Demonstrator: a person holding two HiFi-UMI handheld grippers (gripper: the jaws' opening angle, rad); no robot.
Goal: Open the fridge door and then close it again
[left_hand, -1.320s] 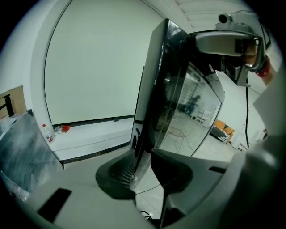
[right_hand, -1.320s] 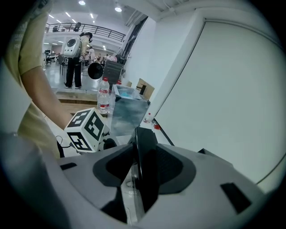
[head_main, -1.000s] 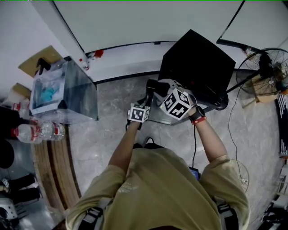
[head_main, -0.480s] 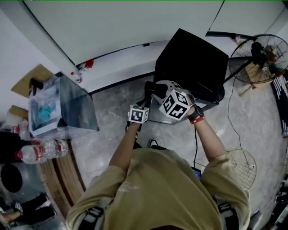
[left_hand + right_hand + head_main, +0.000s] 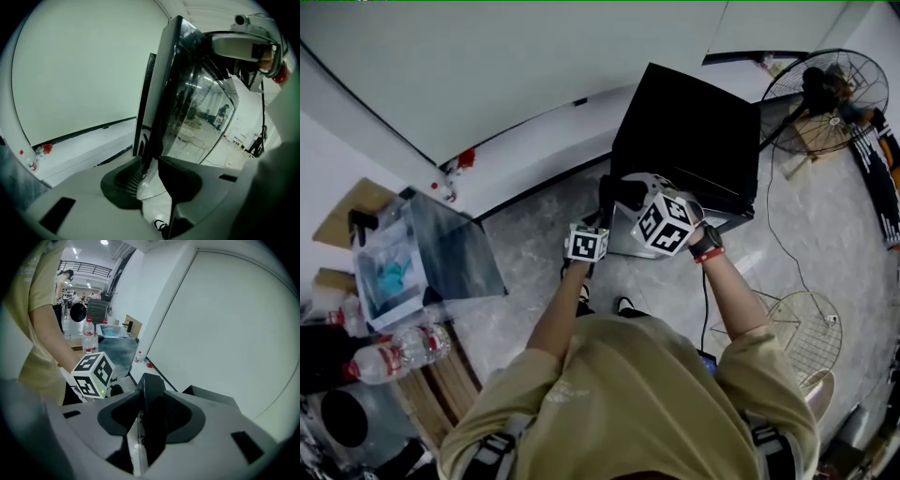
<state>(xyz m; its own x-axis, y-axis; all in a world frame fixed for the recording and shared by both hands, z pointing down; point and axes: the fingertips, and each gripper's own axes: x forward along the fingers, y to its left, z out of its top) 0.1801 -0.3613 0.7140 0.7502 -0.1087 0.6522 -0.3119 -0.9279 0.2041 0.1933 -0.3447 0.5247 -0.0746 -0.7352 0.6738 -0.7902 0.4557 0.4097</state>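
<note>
In the head view, a black mini fridge (image 5: 689, 131) is standing on the marble floor (image 5: 525, 281), with its back against the white wall (image 5: 534, 66). The fridge door (image 5: 625, 246) is standing open, swung out toward the person. The left gripper (image 5: 602, 214) and the right gripper (image 5: 619, 192) are meeting close together at the door's free edge. A floor fan (image 5: 825, 89) is standing near the fridge's right side. A translucent storage box (image 5: 422, 253) and a water bottle (image 5: 398, 352) are lying well apart to the left. A wire fan guard (image 5: 802, 337) is lying on the floor at the right.

In the left gripper view, the glass door is rising almost edge-on and its dark frame is running down between the two jaws. The jaws are half apart and appear to be clamping this frame.

In the right gripper view, the door's black edge is standing upright between the jaws, and both jaw tips are pressing on it. The left gripper's marker cube (image 5: 93, 373) is showing just beside, at the left.
</note>
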